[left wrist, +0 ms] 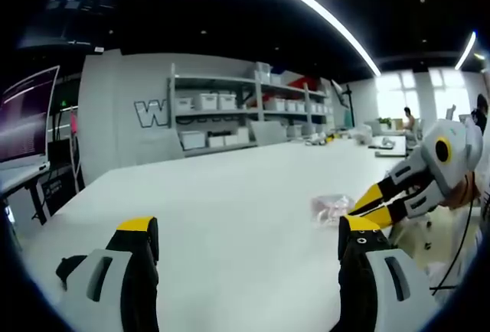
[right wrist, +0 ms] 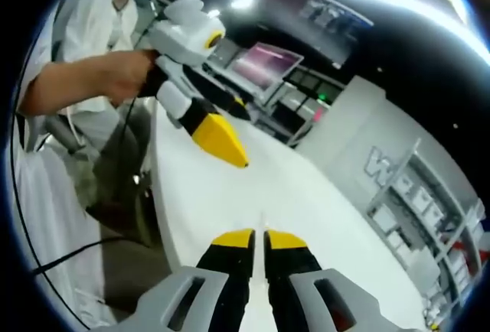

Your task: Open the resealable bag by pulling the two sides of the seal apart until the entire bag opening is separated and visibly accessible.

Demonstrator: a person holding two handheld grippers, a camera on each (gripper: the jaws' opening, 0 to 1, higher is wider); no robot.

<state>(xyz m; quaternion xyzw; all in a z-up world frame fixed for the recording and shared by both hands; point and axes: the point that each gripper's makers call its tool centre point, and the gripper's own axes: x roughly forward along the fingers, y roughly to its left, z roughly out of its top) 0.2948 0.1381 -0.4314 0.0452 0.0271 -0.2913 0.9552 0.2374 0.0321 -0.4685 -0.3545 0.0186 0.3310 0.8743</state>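
On white table (left wrist: 230,187), resealable bag (left wrist: 331,206) beside right gripper (left wrist: 360,208)

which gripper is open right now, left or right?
The left gripper: its yellow-tipped jaws stand wide apart over the white table. The right gripper has its jaws nearly closed, with just a thin slit between them.

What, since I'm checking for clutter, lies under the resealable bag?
The resealable bag lies on the white table; bare tabletop shows around it. The patch directly beneath is covered by the crumpled plastic.
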